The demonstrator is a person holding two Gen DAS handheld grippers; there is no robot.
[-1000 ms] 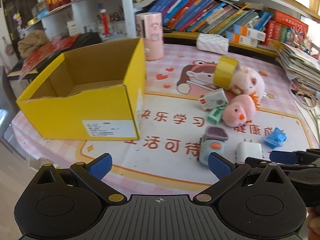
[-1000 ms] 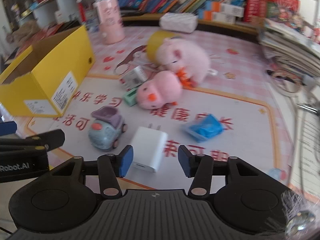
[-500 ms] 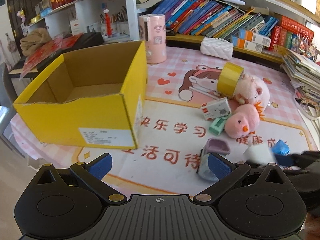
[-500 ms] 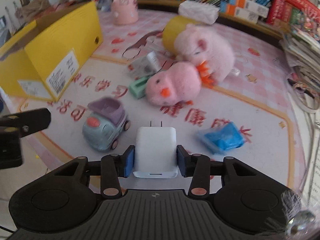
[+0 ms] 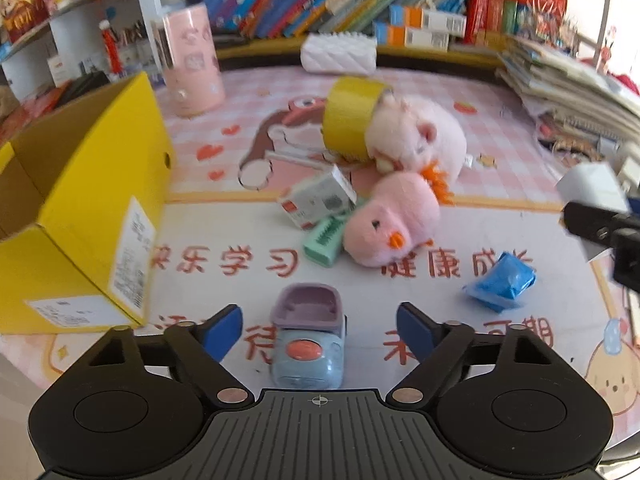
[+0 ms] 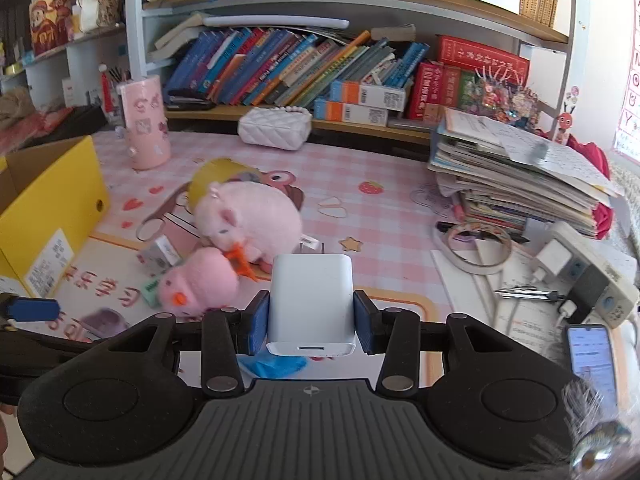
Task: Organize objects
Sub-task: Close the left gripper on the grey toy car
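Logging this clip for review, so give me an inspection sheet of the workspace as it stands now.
Surface: pink printed mat.
Job's things: yellow box open; white charger lifted; toy car, blue packet, two pink plush toys on the mat.
Clutter: yellow tape roll, paper stack.
Grippers: right gripper shut on the charger; left gripper open around the toy car.
Cables: power strip, plugs in it.
Surroundings: bookshelf.

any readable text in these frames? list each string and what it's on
"快乐学习" in red on the table mat.
"健康成" in red on the mat, right of the pink chick plush; the last character is partly covered.
Label on the yellow box: too blurred.
Small white carton: print too small.
Book spines, phone screen: unreadable.
White charger: no marking visible.
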